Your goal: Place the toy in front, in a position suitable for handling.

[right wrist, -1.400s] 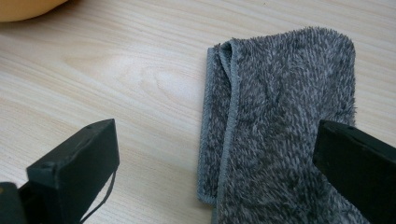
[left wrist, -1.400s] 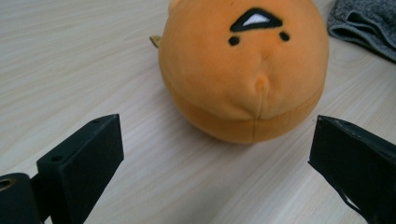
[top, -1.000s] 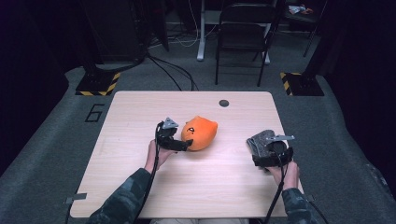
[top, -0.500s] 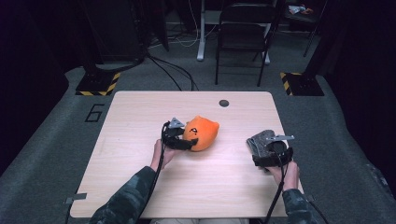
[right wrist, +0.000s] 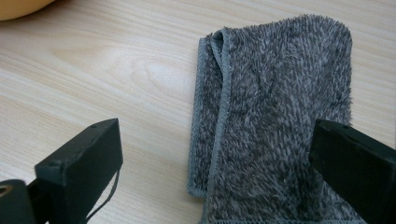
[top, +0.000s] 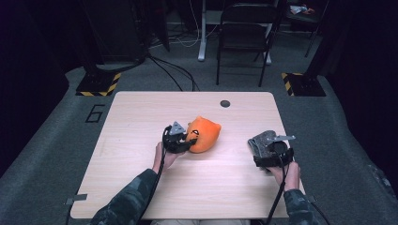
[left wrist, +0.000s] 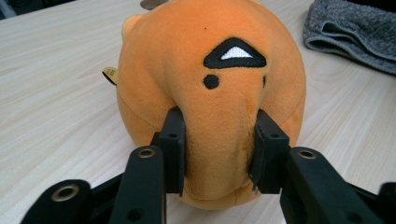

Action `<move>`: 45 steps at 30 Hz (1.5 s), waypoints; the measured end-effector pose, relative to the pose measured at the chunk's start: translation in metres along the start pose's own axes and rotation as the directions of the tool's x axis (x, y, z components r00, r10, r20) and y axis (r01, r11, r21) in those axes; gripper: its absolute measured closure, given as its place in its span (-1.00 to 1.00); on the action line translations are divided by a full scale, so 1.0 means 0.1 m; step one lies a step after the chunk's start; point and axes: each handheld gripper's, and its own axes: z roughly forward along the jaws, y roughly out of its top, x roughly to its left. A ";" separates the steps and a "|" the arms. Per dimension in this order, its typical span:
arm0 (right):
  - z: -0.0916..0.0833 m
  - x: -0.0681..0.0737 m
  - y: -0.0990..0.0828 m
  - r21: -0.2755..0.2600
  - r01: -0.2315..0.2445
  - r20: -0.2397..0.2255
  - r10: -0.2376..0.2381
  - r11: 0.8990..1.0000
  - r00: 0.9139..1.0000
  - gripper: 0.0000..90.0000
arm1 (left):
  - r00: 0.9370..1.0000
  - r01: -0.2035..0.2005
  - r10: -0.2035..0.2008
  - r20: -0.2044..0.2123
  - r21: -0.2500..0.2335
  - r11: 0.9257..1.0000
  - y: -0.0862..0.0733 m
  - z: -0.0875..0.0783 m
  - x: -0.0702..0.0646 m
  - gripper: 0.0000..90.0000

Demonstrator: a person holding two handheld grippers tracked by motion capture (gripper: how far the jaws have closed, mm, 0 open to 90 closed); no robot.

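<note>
A: Start with the high view. What were the jaws doing?

B: The left gripper [top: 184, 143] sat against the near-left side of the orange plush toy [top: 205, 133], which rested near the middle of the wooden table [top: 141, 140]. Its jaws had just been closing, with the toy between them. The right gripper [top: 266, 151] lay well to the right of the toy, over the folded grey towel [top: 261, 139]; from up there I could not tell how wide its jaws stood. A person's hand held each one, both sleeves in camouflage cloth.

A: Any writing to read?

B: A large 6 [top: 95, 113] was marked on the floor, off the table's far-left corner from the toy. A dark round cap [top: 225, 103] sat in the tabletop beyond the toy.

A: And the left gripper view?

B: There the 2 black jaws pinched a fold of the toy [left wrist: 219, 93], their pads sunk into the plush on either side. Above the pinch were a stitched black triangle with white inside and 1 black dot. A small tan tag [left wrist: 110, 74] stuck out at the toy's left; its print was too small to read. The towel [left wrist: 350, 32] lay to the toy's upper right.

A: The right gripper view?

B: Its jaws were spread wide and gripped nothing. The towel [right wrist: 275, 116] lay flat between them, nearer the right jaw. An orange edge of the toy [right wrist: 21, 7] showed up and left of the towel.
</note>
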 end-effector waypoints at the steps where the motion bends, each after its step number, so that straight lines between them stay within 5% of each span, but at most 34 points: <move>1: 0.00 0.00 0.00 0.000 0.000 0.000 0.000 1.000 1.000 -0.96 | 1.000 0.001 -0.001 -0.003 -0.006 1.000 0.00 -0.01 0.00 0.45; 9: -0.01 0.00 0.02 0.000 -0.003 -0.001 0.003 1.000 1.000 -0.95 | 0.998 0.020 -0.025 -0.062 -0.077 0.997 0.04 -0.13 -0.06 0.51; 16: -0.01 0.01 0.04 -0.010 0.007 -0.003 -0.007 1.000 1.000 -0.95 | 0.995 0.013 -0.024 -0.099 -0.112 0.994 0.11 -0.27 -0.28 0.50; 23: 0.01 0.05 0.05 -0.006 0.003 -0.014 -0.003 1.000 1.000 -0.95 | 0.989 0.029 -0.045 -0.143 -0.116 0.993 0.06 -0.32 -0.53 0.50; 27: 0.03 0.08 0.07 -0.007 0.016 -0.020 -0.017 1.000 1.000 -0.95 | 0.991 0.029 -0.034 -0.130 -0.044 0.999 -0.09 -0.21 -0.62 0.47; 29: 0.04 0.11 0.07 0.001 0.014 -0.020 -0.014 1.000 1.000 -0.95 | 0.990 0.038 -0.045 -0.134 -0.057 0.998 -0.16 -0.17 -0.65 0.43; 38: 0.07 0.25 0.16 -0.030 0.039 -0.070 -0.041 0.999 0.997 -0.94 | 0.994 0.013 -0.015 -0.109 -0.015 1.000 -0.13 -0.28 -0.59 -0.14; 45: 0.05 0.45 0.35 -0.087 0.079 -0.115 -0.089 0.993 0.989 -0.92 | 0.995 0.012 -0.022 -0.097 -0.100 0.995 0.00 -0.58 -0.42 -0.28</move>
